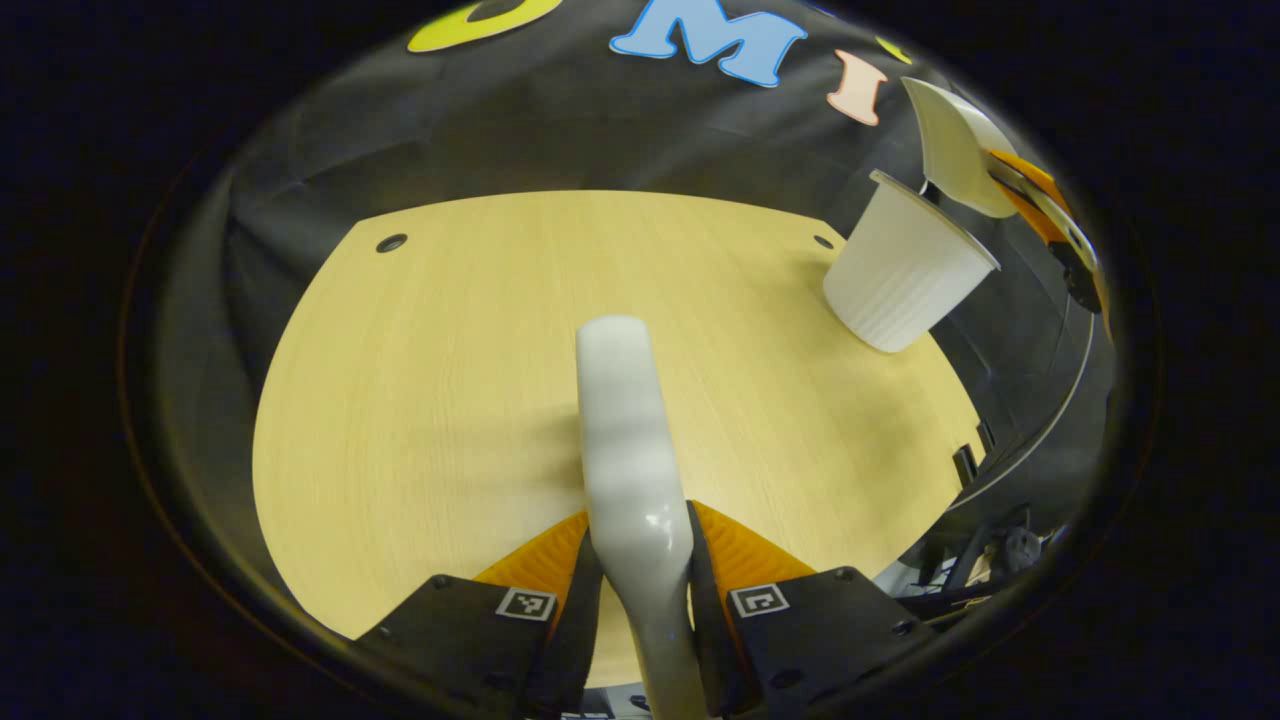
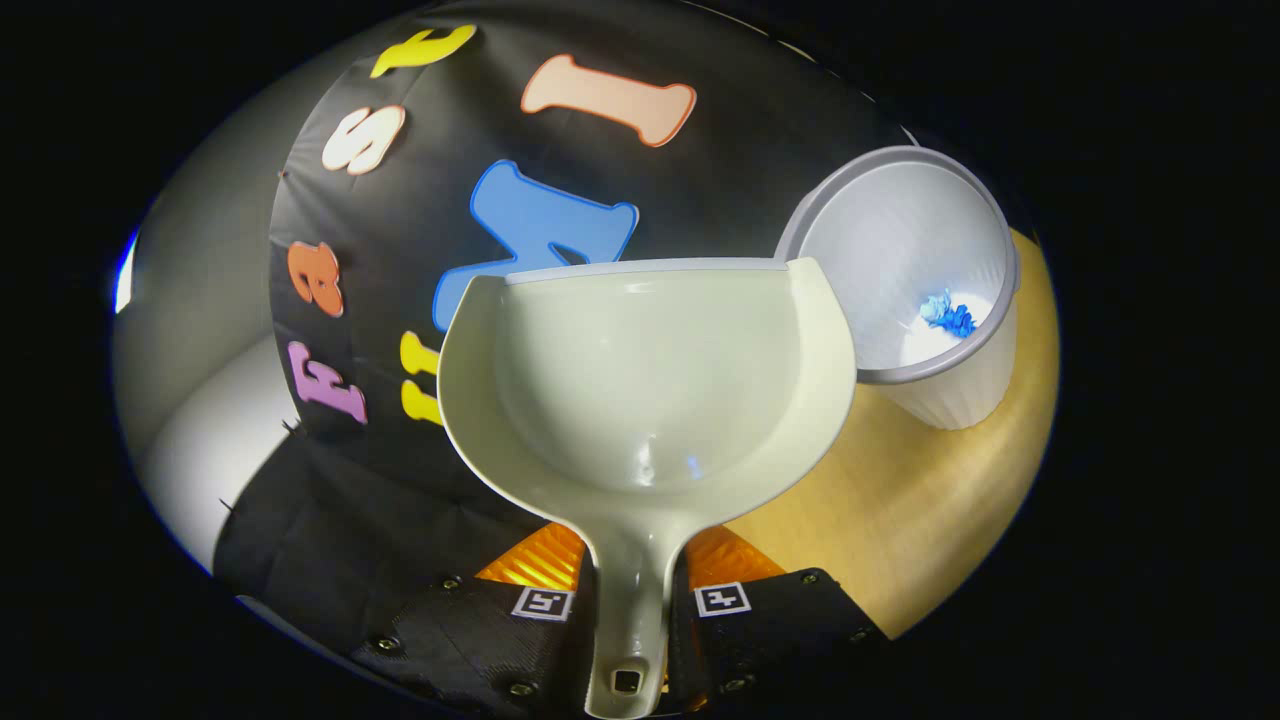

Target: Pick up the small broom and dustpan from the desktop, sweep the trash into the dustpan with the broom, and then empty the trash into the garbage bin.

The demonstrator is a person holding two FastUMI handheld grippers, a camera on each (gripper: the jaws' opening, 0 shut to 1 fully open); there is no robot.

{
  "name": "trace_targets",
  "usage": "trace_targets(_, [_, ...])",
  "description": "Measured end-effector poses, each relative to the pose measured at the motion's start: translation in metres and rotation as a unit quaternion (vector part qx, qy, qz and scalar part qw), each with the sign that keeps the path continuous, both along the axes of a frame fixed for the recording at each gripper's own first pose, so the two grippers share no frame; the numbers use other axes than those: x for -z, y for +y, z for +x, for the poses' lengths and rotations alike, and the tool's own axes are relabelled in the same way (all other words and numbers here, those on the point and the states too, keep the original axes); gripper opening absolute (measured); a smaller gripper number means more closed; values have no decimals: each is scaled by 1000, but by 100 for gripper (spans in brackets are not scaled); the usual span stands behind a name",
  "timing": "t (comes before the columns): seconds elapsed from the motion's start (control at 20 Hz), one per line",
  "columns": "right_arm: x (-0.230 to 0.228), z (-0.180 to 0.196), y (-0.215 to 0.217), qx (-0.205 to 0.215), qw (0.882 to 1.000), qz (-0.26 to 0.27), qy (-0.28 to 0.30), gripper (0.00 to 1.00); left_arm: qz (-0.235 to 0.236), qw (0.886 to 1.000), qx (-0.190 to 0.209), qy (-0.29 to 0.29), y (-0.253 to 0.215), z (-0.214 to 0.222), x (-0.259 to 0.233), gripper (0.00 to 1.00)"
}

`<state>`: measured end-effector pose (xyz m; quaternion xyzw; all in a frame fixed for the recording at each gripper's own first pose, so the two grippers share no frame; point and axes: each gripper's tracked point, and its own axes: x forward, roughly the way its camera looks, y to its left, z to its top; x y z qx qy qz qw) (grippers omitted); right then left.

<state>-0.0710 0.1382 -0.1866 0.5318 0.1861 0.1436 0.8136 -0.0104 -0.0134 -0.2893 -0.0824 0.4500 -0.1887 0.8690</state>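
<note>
Right gripper view is showing the right gripper point(image 2: 628, 590) clamping the light, stiff cream plastic dustpan point(image 2: 645, 385) by its handle beside the white ribbed bin point(image 2: 915, 275) holding blue trash point(image 2: 948, 314), while the left gripper point(image 1: 640, 580) is gripping the white broom handle point(image 1: 625, 440).

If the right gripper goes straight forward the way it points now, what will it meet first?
Probably the booth's black cloth wall. The right gripper points past the dustpan it clamps; the garbage bin stands off to the side. Depth is unclear.

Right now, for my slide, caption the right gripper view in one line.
Right gripper holds the empty dustpan by its handle beside the garbage bin, blue trash inside it.
</note>
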Motion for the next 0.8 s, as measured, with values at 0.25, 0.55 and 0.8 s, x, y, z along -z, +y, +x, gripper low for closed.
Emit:
trace_targets(0.25, [51,-25,59,-56,978,-198,34,30,-4,1000,-26,-2,8,4,10,51])
trace_targets(0.55, [142,-46,105,-112,929,-337,106,30,-2,999,-36,2,6,2,30,51])
trace_targets(0.8, [214,-71,126,-135,905,-370,161,30,9,999,-38,12,10,5,40,49])
